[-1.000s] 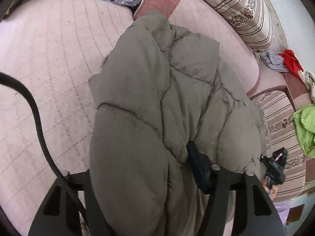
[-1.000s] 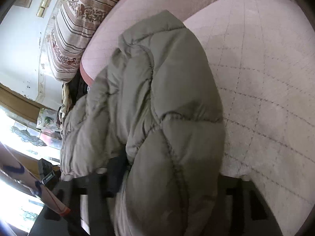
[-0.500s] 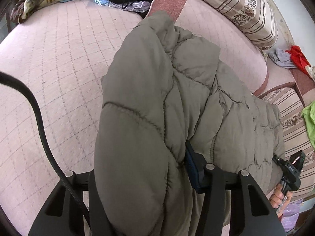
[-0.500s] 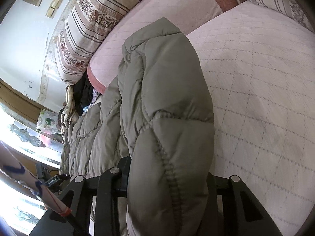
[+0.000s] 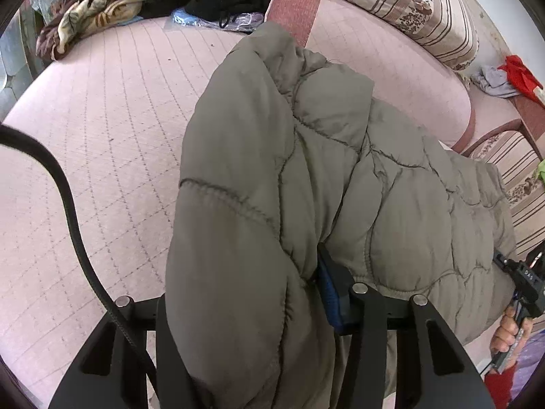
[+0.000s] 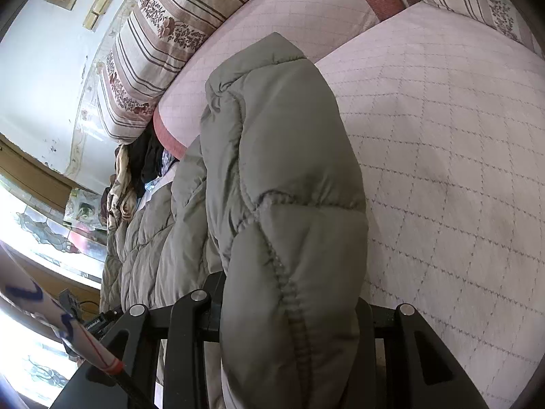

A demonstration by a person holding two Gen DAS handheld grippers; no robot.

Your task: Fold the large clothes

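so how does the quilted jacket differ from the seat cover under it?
Colour: the quilted jacket is olive grey; the seat cover is pale pink.
Pose: the jacket is bunched in thick folds, clamped by the left gripper and right gripper; the cover lies flat and smooth.
Stitching: the jacket has large puffy panels; the cover has a fine, flat diamond grid.
Both are quilted fabric.

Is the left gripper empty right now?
No, the left gripper is clamped on a thick fold of the grey quilted jacket, which drapes forward over the pink mattress.
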